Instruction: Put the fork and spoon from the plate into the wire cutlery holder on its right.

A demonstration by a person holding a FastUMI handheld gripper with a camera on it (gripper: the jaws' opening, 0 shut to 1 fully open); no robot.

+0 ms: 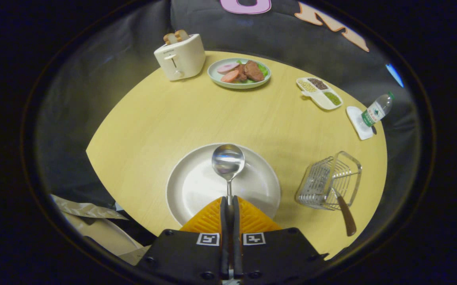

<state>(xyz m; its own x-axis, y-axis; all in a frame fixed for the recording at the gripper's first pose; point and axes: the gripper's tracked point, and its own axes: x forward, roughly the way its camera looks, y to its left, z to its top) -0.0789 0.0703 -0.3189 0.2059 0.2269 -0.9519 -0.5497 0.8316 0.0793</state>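
Pinching the spoon (228,166) by its handle between pressed-together fingers (229,206), bowl raised over the plate (189,186), ready for carrying to the holder (328,180).

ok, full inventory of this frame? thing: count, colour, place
spoon: 1, silver, handle clamped between the fingers, bowl over the plate
plate: 1, white, on the table just ahead of the fingers
holder: 1, silver wire, right of the plate
fork: 1, brown handle, leaning out of the holder
toaster: 1, cream, two slices in it, far left of the table
food plate: 1, pale green, sliced meat and greens, right of the toaster
tray: 1, white, three compartments of grains, far right
bottle: 1, clear with green label, on a white coaster past the tray
table: 1, light wood
gripper: 1, fingers shut on the spoon handle
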